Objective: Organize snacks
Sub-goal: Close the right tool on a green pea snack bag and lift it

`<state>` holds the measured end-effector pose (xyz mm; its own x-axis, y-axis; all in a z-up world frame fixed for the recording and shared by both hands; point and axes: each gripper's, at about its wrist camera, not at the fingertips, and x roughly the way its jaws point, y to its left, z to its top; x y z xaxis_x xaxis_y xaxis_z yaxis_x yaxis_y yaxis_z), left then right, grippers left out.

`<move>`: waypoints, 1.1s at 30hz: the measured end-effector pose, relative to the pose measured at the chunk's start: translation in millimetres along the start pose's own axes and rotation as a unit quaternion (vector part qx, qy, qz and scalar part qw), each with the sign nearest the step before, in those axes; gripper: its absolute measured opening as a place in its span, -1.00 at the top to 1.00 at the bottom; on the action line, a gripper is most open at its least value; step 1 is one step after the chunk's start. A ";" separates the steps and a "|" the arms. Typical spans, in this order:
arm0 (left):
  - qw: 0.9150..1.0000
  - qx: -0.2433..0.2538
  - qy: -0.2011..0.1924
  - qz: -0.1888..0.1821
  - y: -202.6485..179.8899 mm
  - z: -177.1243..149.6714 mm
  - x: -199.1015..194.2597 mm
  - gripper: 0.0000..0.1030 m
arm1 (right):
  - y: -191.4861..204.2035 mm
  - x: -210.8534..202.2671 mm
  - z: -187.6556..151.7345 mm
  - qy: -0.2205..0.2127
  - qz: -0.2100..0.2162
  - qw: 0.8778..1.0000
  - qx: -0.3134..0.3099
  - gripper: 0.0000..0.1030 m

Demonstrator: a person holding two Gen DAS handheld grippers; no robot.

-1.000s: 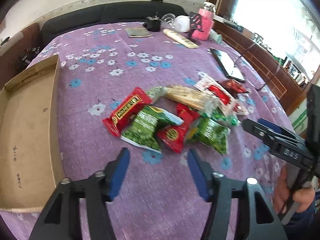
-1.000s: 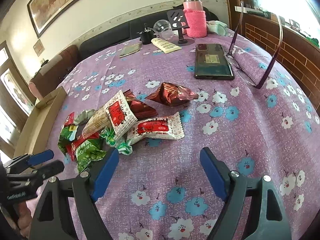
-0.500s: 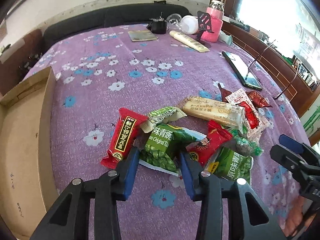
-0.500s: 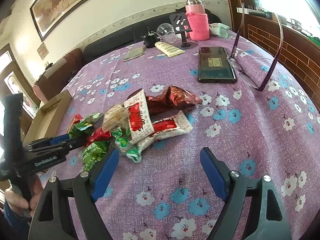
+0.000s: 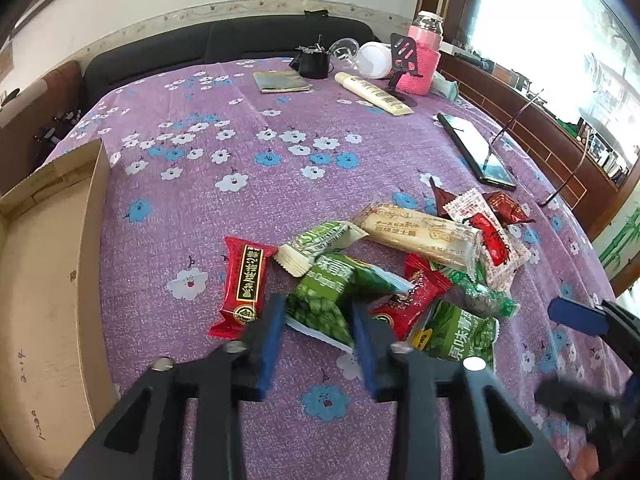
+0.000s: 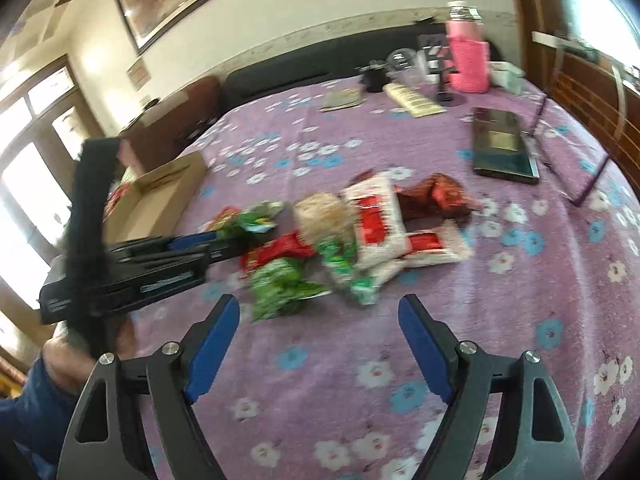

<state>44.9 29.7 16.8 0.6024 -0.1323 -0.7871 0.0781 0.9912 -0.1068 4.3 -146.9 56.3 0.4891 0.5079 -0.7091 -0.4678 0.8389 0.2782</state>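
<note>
A pile of snack packets lies on the purple flowered cloth. My left gripper reaches into its near edge. A green pea packet lies between the blue pads; the jaws are opening and do not clearly press it. Next to it are a red packet, a beige biscuit bar and a white-and-red packet. My right gripper hovers open over the cloth just short of the pile, nothing between its fingers. The right wrist view is blurred and shows the left gripper at the left.
An open cardboard box sits at the table's left edge. A phone and glasses lie to the right. A pink bottle, a tube and small items stand at the far side. A hand holds the left tool.
My left gripper moved forward to the pile and narrowed around the green pea packet, then widened slightly. My right gripper rose and rolled, so its view tilted and blurred.
</note>
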 end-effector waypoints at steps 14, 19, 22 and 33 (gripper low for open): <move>1.000 0.004 -0.002 -0.007 -0.9 6.0 12.6 -0.01 | 24.1 72.0 24.4 0.099 -0.012 0.989 -0.112 0.10; 1.000 0.001 0.002 -0.008 -0.2 6.6 15.5 -0.04 | 30.2 73.1 16.7 0.095 -0.024 0.986 -0.137 0.18; 1.000 0.010 0.000 -0.003 -3.0 5.6 15.0 0.03 | 30.6 68.5 15.5 0.090 -0.025 0.986 -0.138 0.36; 1.000 0.002 -0.025 -0.013 1.3 6.4 0.7 0.53 | 16.5 38.6 41.9 0.026 -0.022 0.998 -0.058 0.40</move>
<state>50.5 30.9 19.9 0.6386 -0.1584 -0.7530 0.0980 0.9874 -0.1246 46.3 -105.2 60.6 0.4745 0.4576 -0.7520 -0.5307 0.8303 0.1704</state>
